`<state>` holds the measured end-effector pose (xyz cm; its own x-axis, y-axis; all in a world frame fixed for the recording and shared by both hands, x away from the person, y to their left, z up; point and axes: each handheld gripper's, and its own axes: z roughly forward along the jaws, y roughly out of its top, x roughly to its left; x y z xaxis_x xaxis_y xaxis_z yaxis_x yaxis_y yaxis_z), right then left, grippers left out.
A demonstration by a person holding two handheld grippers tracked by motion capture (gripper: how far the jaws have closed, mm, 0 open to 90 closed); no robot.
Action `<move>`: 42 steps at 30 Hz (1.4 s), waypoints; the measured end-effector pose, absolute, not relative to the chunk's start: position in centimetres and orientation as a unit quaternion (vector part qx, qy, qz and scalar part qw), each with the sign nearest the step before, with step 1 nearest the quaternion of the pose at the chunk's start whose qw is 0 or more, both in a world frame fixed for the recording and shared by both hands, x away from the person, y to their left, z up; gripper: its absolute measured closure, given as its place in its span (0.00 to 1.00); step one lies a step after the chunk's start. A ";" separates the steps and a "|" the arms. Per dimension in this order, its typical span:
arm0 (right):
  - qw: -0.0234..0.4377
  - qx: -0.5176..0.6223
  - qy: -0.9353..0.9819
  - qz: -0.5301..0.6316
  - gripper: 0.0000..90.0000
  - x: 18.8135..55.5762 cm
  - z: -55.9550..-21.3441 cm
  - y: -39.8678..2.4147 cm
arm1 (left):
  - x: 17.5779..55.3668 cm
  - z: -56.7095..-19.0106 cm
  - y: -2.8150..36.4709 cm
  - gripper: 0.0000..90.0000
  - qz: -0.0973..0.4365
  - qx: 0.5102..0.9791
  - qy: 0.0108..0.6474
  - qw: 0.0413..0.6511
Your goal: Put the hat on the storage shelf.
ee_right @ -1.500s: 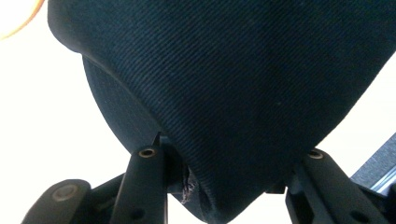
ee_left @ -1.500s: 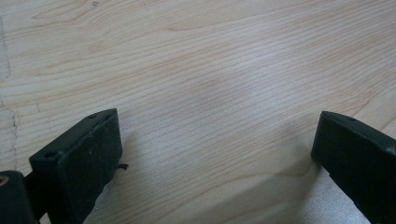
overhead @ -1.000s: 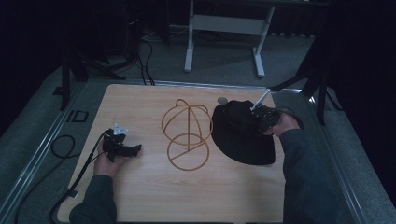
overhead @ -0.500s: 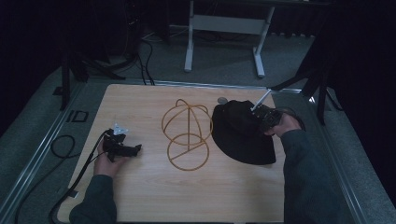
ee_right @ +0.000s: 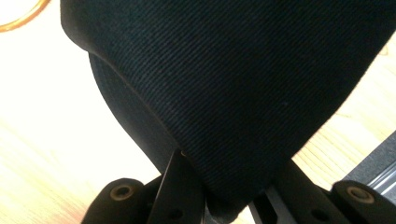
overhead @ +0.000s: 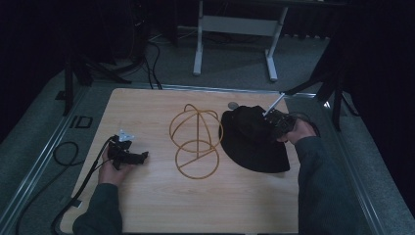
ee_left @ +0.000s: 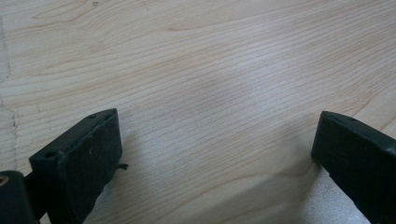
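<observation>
Desk (overhead: pixel 147 205): light wood top, carries everything noted below.

Black hat (overhead: pixel 252 142): largest item, dark fabric, lying on the right half of the desk, close to the right edge and nearer the far edge than the near one. In the right gripper view the cloth (ee_right: pixel 233 84) drapes down between the jaws.

Wire stand (overhead: pixel 195 142): gold-coloured wire frame, a rounded cage over a ring base, at the desk's middle, just left of the hat. Whether they touch I cannot tell.

Right gripper (overhead: pixel 276 122): at the hat's far right side, held in the right hand (overhead: pixel 299 132). Jaws just closed; they are now clamped on a fold of the hat.

Left gripper (overhead: pixel 128 155): on the left half of the desk, near the left edge, well apart from the stand. Jaws stand wide open with bare wood between them.

Small round grey object (overhead: pixel 233 105): near the far edge, just beyond the hat; too small to identify.
</observation>
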<state>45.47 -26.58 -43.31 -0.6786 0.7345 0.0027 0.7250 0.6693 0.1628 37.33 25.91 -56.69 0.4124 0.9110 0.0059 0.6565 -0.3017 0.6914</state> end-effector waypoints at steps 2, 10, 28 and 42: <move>0.031 0.401 0.913 0.077 0.96 45.4 -43.2 -26.5 | 37.3 -56.7 25.9 0.02 0.204 0.780 0.502 0.312; 0.036 0.404 0.910 0.089 0.97 45.3 -42.7 -26.8 | 37.3 -56.7 25.9 0.02 0.204 0.780 0.502 0.312; 0.048 0.395 0.911 0.106 0.97 44.6 -40.8 -27.2 | 37.3 -56.7 25.9 0.02 0.205 0.780 0.502 0.312; 0.055 0.388 0.912 0.123 0.96 44.3 -38.5 -27.3 | 37.3 -56.7 25.9 0.02 0.205 0.780 0.502 0.312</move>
<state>44.27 -27.34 -38.47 -0.6930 0.7209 -0.0047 0.6941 0.6689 0.2661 37.34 25.92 -56.70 0.4125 0.9109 0.0068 0.6550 -0.3018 0.6928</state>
